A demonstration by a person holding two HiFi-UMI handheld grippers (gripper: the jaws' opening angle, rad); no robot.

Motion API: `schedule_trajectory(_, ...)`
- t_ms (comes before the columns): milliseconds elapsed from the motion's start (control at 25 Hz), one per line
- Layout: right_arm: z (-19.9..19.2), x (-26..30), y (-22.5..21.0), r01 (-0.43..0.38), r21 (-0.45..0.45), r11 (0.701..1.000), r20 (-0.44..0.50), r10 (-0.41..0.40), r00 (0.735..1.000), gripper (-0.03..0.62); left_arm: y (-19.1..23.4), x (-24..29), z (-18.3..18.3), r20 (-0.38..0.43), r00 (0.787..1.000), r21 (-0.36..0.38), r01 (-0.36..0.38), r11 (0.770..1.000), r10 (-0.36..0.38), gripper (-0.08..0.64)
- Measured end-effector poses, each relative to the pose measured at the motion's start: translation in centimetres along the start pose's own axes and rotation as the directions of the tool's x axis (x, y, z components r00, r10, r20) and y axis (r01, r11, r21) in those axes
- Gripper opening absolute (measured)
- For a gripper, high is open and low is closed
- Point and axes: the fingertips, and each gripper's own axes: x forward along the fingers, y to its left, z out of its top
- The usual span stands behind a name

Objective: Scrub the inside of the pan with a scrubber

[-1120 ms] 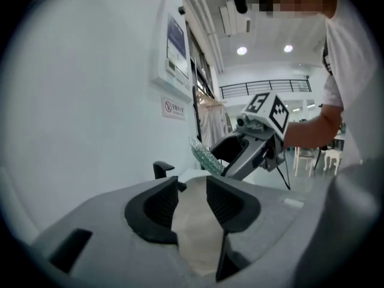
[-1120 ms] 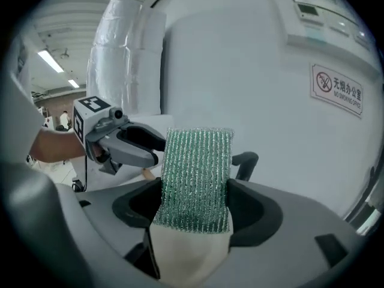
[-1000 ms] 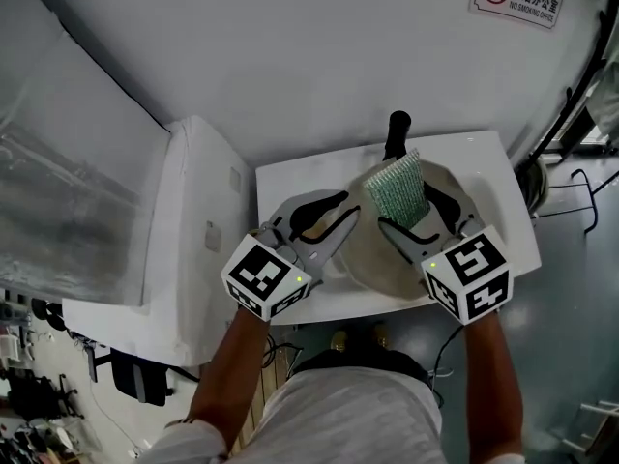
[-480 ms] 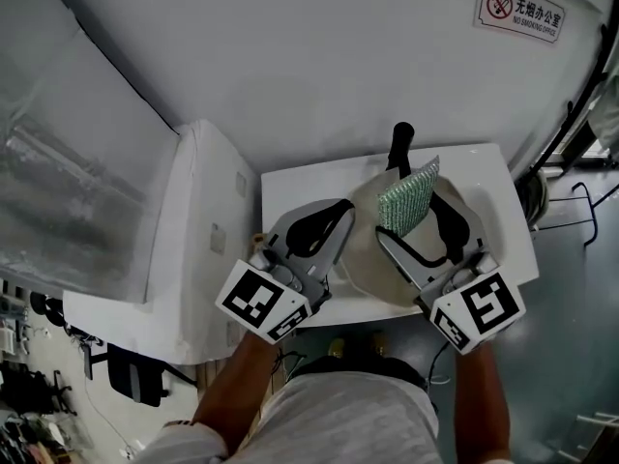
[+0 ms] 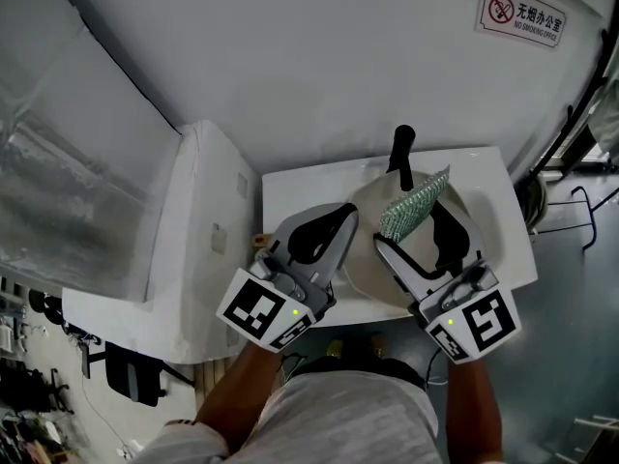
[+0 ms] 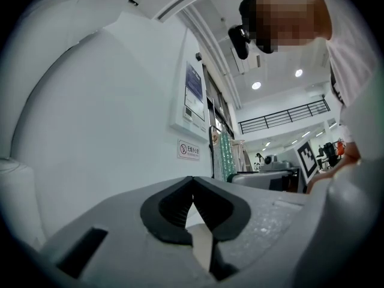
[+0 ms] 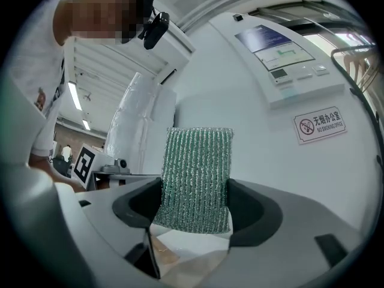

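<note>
Our right gripper [image 5: 411,224] pinches the scrubber [image 5: 414,203] mid-frame. Our left gripper [image 5: 344,213] just closed empty, so the pan [image 5: 366,259], apparently unheld, could skid once scrubbed.

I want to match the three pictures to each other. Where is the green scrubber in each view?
Head view: right of centre, the scrubber stands up from the right gripper.
Left gripper view: just right of centre, a thin green strip, probably the scrubber seen edge-on.
Right gripper view: in the centre, upright, clamped between the jaws.
Shared landmark: the no-smoking sign on the white wall, also at and.
</note>
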Motion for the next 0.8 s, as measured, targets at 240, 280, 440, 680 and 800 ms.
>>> schedule_trajectory(240,-0.23,0.07,-0.22,0.011,0.005,1.0,0.0,-0.011,1.0,0.339,-0.2,0.08,0.01,0.0,1.0,0.005,0.003,1.0,-0.003,0.017)
schedule_trajectory(280,-0.3,0.09,-0.27,0.013,0.005,1.0,0.0,-0.013,1.0,0.339,-0.2,0.06,-0.05,-0.001,1.0,0.005,0.003,1.0,-0.003,0.015)
schedule_trajectory(440,-0.53,0.09,-0.33,0.022,-0.003,1.0,-0.005,-0.022,1.0,0.339,-0.19,-0.09,-0.14,-0.002,1.0,0.001,0.0,1.0,0.0,0.016)
schedule_trajectory(680,-0.71,-0.04,-0.37,0.033,-0.014,0.999,-0.012,-0.033,0.999,0.339,-0.36,-0.06,-0.17,0.0,1.0,-0.001,0.005,1.0,-0.005,0.016)
schedule_trajectory(800,-0.88,-0.22,-0.4,0.034,-0.014,0.999,-0.016,-0.034,0.999,0.339,-0.49,0.0,-0.28,0.001,1.0,-0.002,0.006,1.0,-0.006,0.015)
